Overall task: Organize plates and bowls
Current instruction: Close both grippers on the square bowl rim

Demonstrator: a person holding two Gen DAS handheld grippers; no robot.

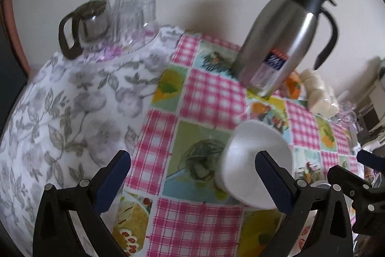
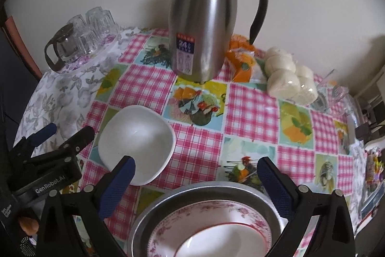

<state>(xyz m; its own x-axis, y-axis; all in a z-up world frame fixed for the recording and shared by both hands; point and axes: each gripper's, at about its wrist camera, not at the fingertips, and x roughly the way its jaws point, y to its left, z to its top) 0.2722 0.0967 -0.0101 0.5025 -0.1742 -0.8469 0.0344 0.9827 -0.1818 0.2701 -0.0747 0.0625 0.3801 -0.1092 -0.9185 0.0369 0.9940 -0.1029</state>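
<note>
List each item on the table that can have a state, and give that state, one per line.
Left tongs: open, empty.
Right tongs: open, empty.
White square ceramic bowl: upright, empty, alone on the tablecloth.
Steel thermos jug with black lid: upright, lid closed.
Metal basin: holds stacked floral-rimmed plates.
Clear drinking glasses: upside down.

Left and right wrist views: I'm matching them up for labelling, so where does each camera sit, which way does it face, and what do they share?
Left wrist: rides the left hand-held gripper, tilted, facing the white bowl; own open fingers and the other gripper show.
Right wrist: rides the right hand-held gripper, facing across the table over stacked plates; own open fingers, left gripper beside it.
Shared: white bowl, steel jug, glasses, checked tablecloth.
</note>
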